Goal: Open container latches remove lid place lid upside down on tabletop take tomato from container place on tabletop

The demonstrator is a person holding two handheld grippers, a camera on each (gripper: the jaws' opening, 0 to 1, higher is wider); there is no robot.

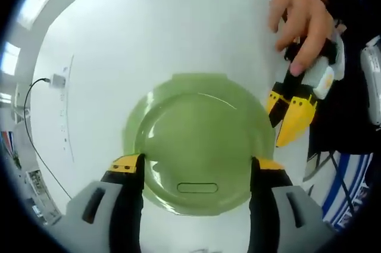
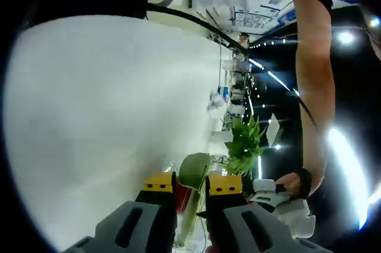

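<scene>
Yellow-tipped fingers of the left gripper (image 1: pixel 196 166) stand wide apart, one on each side of the green lid (image 1: pixel 199 143), and I cannot tell if they touch its rim; they look released, not clamped. In the left gripper view the lid faces the camera over the white tabletop (image 1: pixel 149 33), its round face with a small oval mark near the lower edge.

In the right gripper view, the right gripper (image 2: pixel 191 184) has its fingers close together on the edge of the same lid (image 2: pixel 194 171), seen here from the side, so they seem to grasp it. In the left gripper view this gripper (image 1: pixel 290 110) comes in from the right, held by a hand (image 1: pixel 300 18) with a dark band on the wrist.

My judgement is that the latches are open and the lid is being carried off. Laying it upside down on the tabletop is left, and then the tomato. The container and the tomato I cannot find.
</scene>
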